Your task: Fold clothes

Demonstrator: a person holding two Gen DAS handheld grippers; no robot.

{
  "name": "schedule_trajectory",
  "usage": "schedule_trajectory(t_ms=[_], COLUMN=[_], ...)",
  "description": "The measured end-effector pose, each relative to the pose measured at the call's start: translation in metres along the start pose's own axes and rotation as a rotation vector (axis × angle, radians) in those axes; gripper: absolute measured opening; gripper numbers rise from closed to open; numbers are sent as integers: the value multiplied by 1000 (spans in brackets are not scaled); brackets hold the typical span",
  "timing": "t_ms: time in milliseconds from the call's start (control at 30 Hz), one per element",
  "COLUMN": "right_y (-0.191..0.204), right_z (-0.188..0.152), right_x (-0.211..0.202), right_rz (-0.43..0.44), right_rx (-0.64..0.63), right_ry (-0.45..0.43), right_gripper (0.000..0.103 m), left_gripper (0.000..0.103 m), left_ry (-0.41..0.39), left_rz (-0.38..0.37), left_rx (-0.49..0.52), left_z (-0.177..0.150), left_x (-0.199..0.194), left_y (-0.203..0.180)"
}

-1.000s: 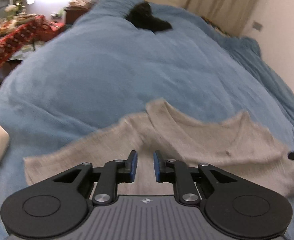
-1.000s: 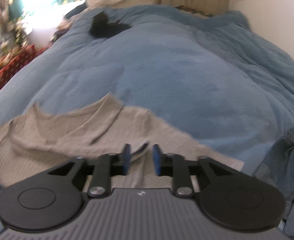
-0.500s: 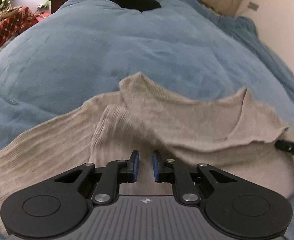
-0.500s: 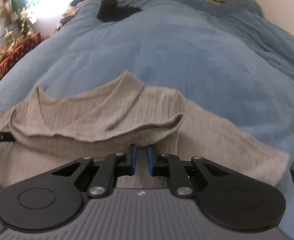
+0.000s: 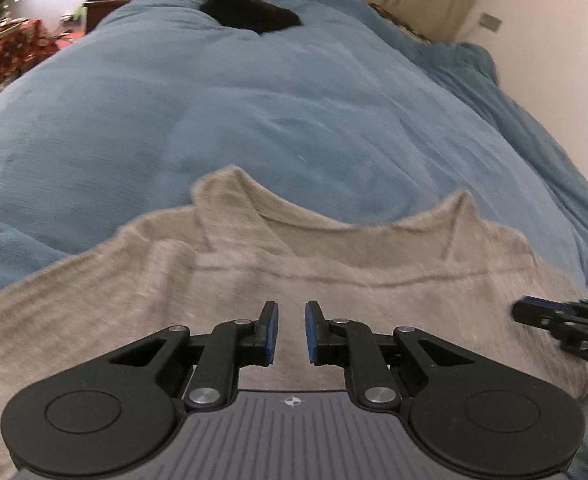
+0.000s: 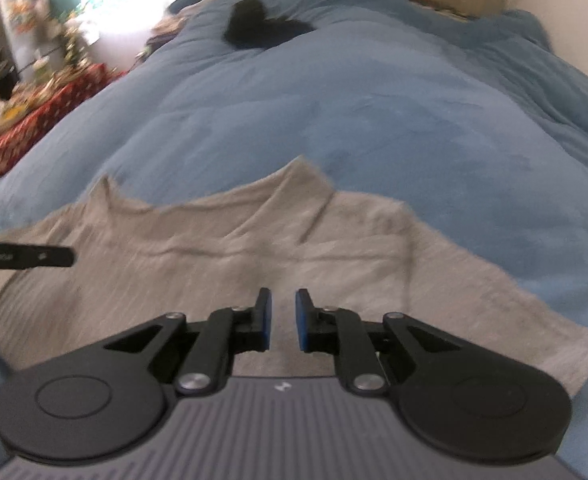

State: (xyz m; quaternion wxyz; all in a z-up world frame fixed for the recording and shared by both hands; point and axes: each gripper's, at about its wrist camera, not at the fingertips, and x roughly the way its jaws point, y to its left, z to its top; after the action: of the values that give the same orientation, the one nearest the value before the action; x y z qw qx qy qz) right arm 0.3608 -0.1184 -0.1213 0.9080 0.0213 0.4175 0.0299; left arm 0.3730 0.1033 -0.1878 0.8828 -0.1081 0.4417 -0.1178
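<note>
Hovering over a grey sweater (image 5: pixel 253 280) on the bed (image 5: pixel 253 112), the left tool (image 5: pixel 290 330) and right tool (image 6: pixel 280 318) — both slightly apart, empty — frame its shoulders, apparently to fold it.

You have one grey sweater (image 5: pixel 253 280) spread in front of you on one blue blanket (image 5: pixel 253 112). One black garment (image 5: pixel 249 10) lies at the far end. Two grippers are in view: left gripper (image 5: pixel 291 330), right gripper (image 6: pixel 282 318).
</note>
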Motion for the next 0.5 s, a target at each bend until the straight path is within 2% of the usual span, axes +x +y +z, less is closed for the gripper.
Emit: schedule_trajectory(t_ms=[133,267,367,500], right_y=[11,14,5,-11], right_z=[3,14,16,15], right_x=[15,30,41,21], right_rz=[18,-2,-5,0], right_rx=[27,33,72,119], right_ry=[0,-9,4,-39], right_gripper=[14,14,14,15], left_gripper=[14,14,14,14], left_ry=[7,-22,-26,-91], left_rz=[-8,93,100,104], left_rx=[5,41,-32,-125], left_z=[-2,-4,-1,5], left_x=[17,24,17,-19], left_y=[-14,-18,1,36])
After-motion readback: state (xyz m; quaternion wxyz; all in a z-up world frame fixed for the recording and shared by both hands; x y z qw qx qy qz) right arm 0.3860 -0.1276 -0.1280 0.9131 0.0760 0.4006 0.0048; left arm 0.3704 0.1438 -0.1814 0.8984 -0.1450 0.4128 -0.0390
